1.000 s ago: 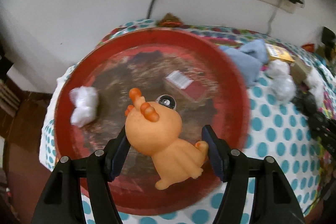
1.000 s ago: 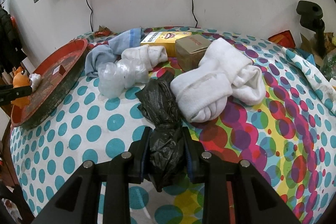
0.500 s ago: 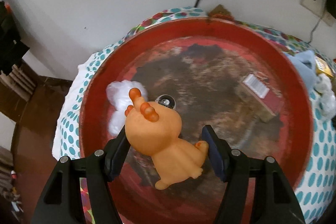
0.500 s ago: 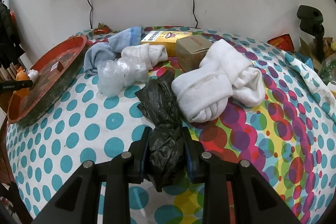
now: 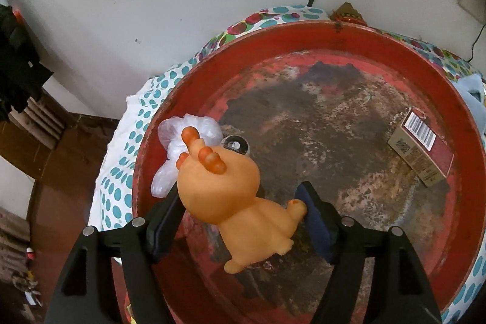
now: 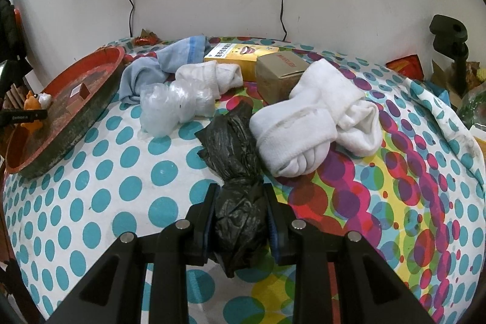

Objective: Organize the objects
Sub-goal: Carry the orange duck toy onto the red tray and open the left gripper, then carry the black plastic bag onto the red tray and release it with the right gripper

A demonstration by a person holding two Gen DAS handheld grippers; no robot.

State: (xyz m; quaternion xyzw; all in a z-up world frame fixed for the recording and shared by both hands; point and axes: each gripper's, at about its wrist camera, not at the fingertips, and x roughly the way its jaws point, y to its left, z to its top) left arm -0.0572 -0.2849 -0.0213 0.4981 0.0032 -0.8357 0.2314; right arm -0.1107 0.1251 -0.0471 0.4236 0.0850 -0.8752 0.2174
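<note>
My left gripper (image 5: 240,208) is shut on an orange rubber toy animal (image 5: 231,196) and holds it over the left part of the round red tray (image 5: 303,35). In the tray lie a white plastic wad (image 5: 179,151) just behind the toy and a small red box (image 5: 420,154) at the right. My right gripper (image 6: 240,217) is shut on a knotted black plastic bag (image 6: 234,172) that rests on the dotted tablecloth. The tray (image 6: 91,108) and the toy (image 6: 30,105) also show at the far left of the right wrist view.
On the cloth lie a white sock bundle (image 6: 313,117), a clear plastic bag (image 6: 173,105), a white sock (image 6: 212,75), a blue sock (image 6: 164,63), a yellow box (image 6: 240,53) and a brown box (image 6: 279,72). Wall sockets and cables are behind. The table edge drops off left of the tray.
My left gripper has moved left over the tray with the toy, toward the white plastic wad; the red box has slid to the right of view. The right gripper has barely moved.
</note>
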